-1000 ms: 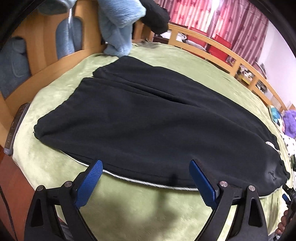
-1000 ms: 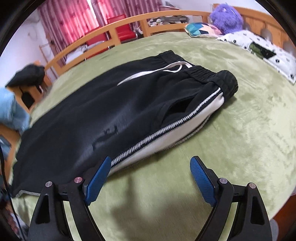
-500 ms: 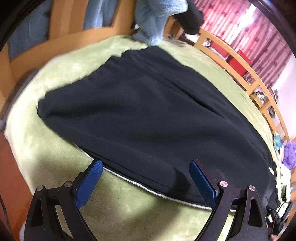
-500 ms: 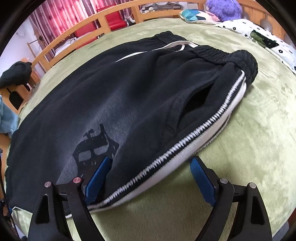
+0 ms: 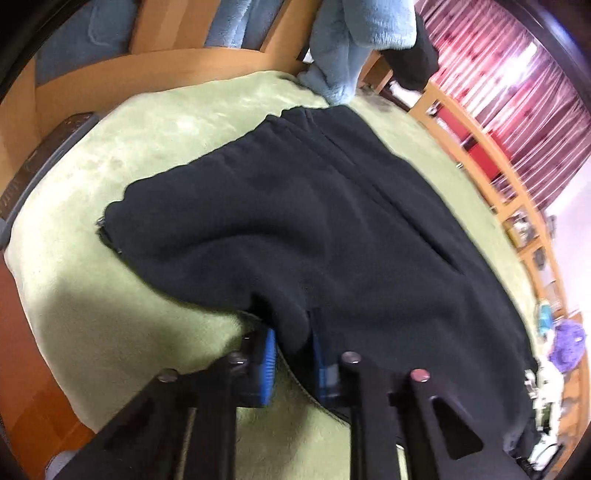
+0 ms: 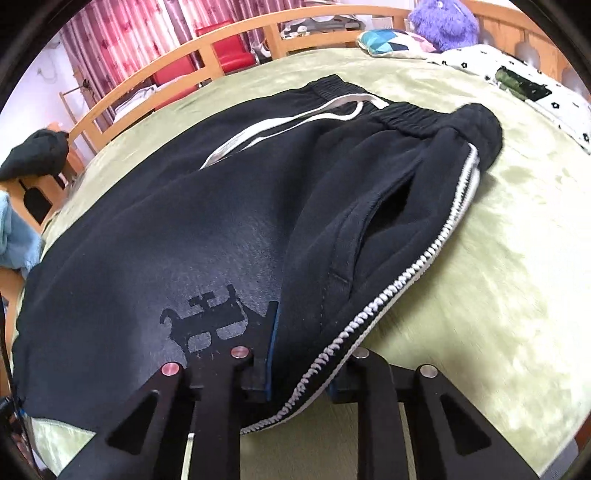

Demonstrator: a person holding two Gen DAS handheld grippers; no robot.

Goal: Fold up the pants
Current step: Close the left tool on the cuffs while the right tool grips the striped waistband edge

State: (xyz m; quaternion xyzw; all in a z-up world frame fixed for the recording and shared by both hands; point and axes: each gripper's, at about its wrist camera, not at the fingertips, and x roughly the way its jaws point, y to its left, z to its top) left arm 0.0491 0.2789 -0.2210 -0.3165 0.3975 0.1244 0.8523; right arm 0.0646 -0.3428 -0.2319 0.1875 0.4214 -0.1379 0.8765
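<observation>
Black pants [image 5: 332, 229] lie flat on a green bed cover [image 5: 155, 125]. My left gripper [image 5: 291, 354] is shut on the near edge of the pants near the leg ends, with a bunch of cloth pinched between the blue pads. In the right wrist view the pants [image 6: 229, 206] show a white drawstring [image 6: 295, 122], a waistband and a white zigzag side stripe [image 6: 406, 277]. My right gripper [image 6: 299, 362] is shut on the striped side edge near the printed logo [image 6: 207, 325].
A wooden bed frame [image 5: 155, 66] runs round the bed, with a light blue garment [image 5: 354, 40] hanging over it. A purple plush toy [image 6: 443, 22], a patterned pillow [image 6: 391, 40] and a spotted blanket [image 6: 517, 88] lie at the head end. Red curtains [image 6: 122, 40] behind.
Both grippers moved forward onto the near edge of the pants and closed on the cloth. They were open half a second ago. The cloth now bunches at the left gripper.
</observation>
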